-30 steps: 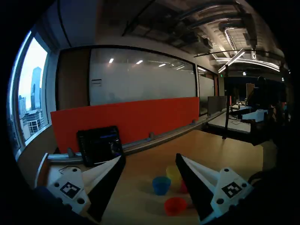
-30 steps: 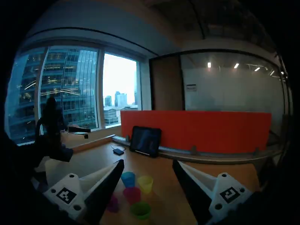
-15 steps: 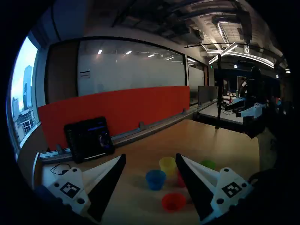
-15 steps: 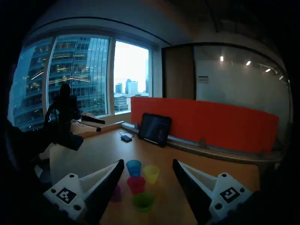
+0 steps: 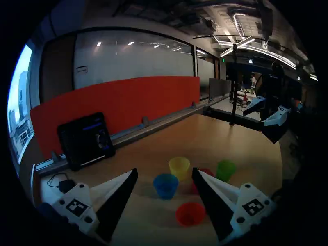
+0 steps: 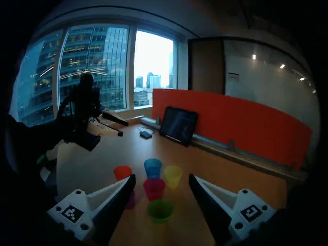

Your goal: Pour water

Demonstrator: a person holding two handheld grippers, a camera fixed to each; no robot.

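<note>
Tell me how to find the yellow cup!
Find the long orange screen along the far edge of the wooden table. Before it stands a bunch of small cups. The yellow cup is nearest the screen, beside the blue cup, and the only yellow one.

An orange partition (image 5: 123, 98) runs along the back edge of the wooden counter (image 5: 238, 139). A dark tablet (image 5: 85, 139) leans upright just in front of the partition, near its window end. A small dark device (image 5: 65, 185) with a cable lies in front of the partition, further toward that same end. Behind the partition stands a frosted glass wall (image 5: 135, 57). Past the partition's end, tall windows (image 6: 94, 69) show city towers.
</note>
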